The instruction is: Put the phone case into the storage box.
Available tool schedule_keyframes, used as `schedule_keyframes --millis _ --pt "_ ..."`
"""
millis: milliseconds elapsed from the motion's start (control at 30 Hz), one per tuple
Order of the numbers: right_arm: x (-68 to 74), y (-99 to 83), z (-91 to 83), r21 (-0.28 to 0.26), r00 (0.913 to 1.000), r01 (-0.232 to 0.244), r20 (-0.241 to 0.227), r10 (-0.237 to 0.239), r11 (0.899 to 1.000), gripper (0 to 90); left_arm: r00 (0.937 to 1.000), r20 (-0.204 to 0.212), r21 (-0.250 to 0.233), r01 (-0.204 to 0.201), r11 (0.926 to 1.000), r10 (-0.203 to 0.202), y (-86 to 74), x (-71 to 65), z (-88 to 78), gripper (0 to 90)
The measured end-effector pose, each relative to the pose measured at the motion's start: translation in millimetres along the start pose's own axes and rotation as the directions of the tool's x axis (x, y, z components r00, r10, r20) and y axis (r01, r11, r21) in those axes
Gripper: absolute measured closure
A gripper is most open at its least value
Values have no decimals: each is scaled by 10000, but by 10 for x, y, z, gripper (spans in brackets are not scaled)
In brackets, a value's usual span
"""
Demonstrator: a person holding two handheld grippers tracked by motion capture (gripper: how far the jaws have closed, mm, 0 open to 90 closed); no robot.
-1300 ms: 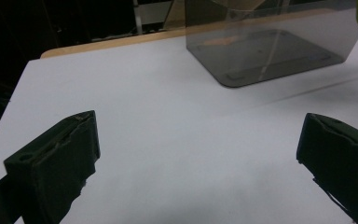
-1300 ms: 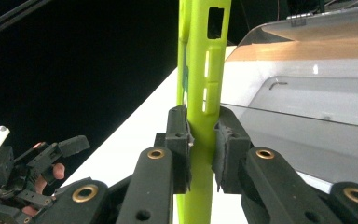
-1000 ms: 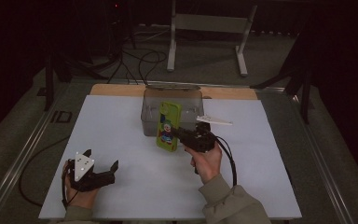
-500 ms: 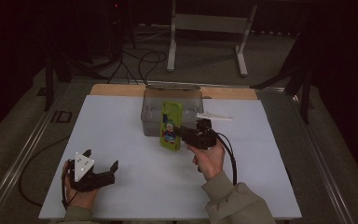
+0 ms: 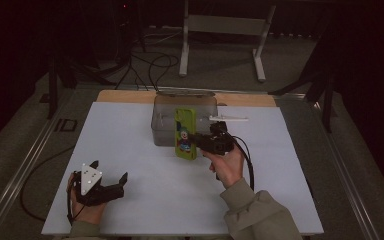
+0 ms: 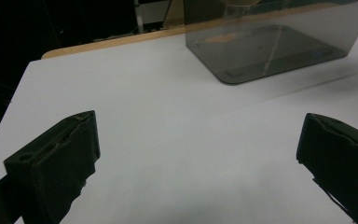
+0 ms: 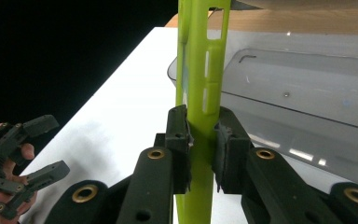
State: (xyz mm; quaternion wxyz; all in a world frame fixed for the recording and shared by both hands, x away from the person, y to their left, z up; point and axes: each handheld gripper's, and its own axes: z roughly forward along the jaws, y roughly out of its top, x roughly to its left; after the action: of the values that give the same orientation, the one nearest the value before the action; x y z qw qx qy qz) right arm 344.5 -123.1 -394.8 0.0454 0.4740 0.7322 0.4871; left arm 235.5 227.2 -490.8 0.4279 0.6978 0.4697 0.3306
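A lime-green phone case (image 5: pixel 185 134) with a cartoon figure on it stands on edge above the white table, just in front of a clear grey plastic box (image 5: pixel 166 116). My right gripper (image 5: pixel 196 141) comes at it from the right and is shut on its lower part. In the right gripper view both pads pinch the case's (image 7: pixel 200 70) thin edge, with the right gripper (image 7: pixel 200 149) in front of the box (image 7: pixel 307 107). My left gripper (image 5: pixel 111 181) rests at the table's front left with its jaws wide apart. The left gripper (image 6: pixel 198 154) has nothing between its jaws.
The white table top (image 5: pixel 130 145) has a wooden strip (image 5: pixel 125 96) along its far edge. Beyond it on the floor stand a metal frame (image 5: pixel 220 30) and several cables (image 5: pixel 150 60). The box (image 6: pixel 270 42) lies ahead and to the right of the left gripper.
The right gripper has shifted slightly with the phone case, which now stands straighter. The left gripper has not moved.
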Motion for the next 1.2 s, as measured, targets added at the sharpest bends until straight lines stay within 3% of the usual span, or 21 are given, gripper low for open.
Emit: schedule_keyframes --millis 1000,1200 --pt "-27 327 30 1187 9928 258 1130 -394 9926 782 10000 71 53 -54 10000 53 -6 -23 17 3" --pt "-82 387 53 1476 9925 -110 1218 -71 9890 782 10000 70 61 -55 10000 54 -6 -18 17 3"
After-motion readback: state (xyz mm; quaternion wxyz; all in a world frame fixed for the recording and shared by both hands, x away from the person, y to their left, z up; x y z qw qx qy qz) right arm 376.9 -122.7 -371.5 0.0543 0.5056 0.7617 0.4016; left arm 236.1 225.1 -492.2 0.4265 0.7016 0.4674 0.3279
